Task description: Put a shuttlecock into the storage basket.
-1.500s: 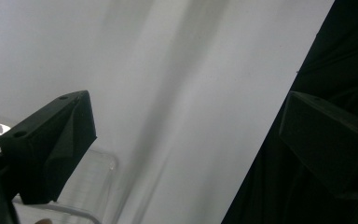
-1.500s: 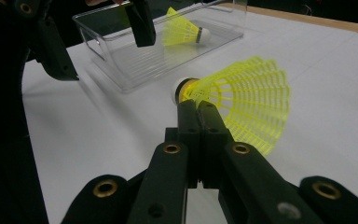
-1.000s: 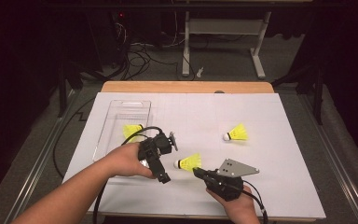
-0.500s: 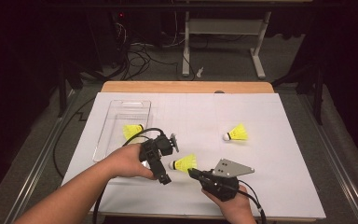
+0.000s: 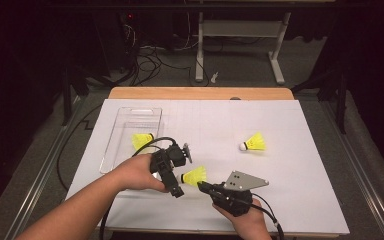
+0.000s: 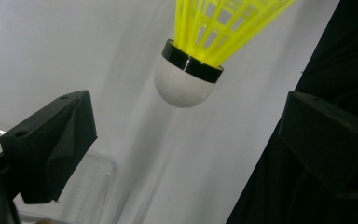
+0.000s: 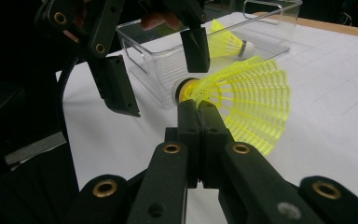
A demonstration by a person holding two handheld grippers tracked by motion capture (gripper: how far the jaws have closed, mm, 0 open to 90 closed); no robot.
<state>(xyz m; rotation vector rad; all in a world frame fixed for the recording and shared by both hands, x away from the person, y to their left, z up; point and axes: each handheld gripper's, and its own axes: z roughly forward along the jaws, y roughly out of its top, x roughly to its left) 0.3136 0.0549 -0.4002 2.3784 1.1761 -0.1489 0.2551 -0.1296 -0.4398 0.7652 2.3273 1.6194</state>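
Shuttlecock [image 5: 194, 176]: handover in progress
Light, flimsy skirt; right gripper [image 5: 203, 186] pinching skirt, left gripper [image 5: 172, 171] gaping around cork, the firm hold.

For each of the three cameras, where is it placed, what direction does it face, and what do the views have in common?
High view: above the person's side, facing forward and down on the table; both forearms, left claw, right claw.
Left gripper view: on the left claw, open, facing the shuttlecock.
Right gripper view: on the right claw, shut, facing the clear box and the left claw.
Shared: the same yellow shuttlecock.
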